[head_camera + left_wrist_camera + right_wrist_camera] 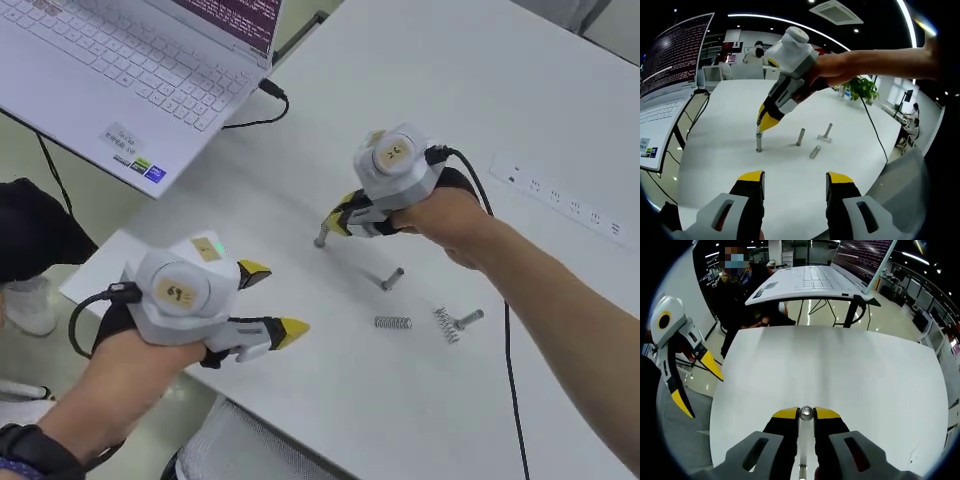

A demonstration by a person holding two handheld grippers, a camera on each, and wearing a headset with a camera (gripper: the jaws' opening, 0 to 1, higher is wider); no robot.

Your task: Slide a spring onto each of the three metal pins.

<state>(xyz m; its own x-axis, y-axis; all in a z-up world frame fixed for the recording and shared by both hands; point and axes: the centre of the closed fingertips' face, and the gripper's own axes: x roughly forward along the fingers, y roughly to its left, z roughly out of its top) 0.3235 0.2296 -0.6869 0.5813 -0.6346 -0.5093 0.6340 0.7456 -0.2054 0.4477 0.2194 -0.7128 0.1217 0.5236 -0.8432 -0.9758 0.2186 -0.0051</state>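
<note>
A short metal pin [321, 238] [759, 144] stands upright on the white table [330, 390]. My right gripper [338, 224] [765, 120] [806, 413] is directly above it, shut on a small spring [759, 131] held at the pin's top. A second pin [392, 279] [800, 136] stands a little to the right. Further right, a third pin [468, 319] lies against a spring [445, 325]. Another loose spring [393, 322] [815, 151] lies flat in front. My left gripper [275, 300] [795, 177] [700, 390] hovers open and empty near the table's front edge.
An open white laptop [130, 70] sits at the back left with a black cable [255, 118] plugged in. A white power strip [560, 195] lies at the back right. The right gripper's black cable [505, 300] trails toward the front.
</note>
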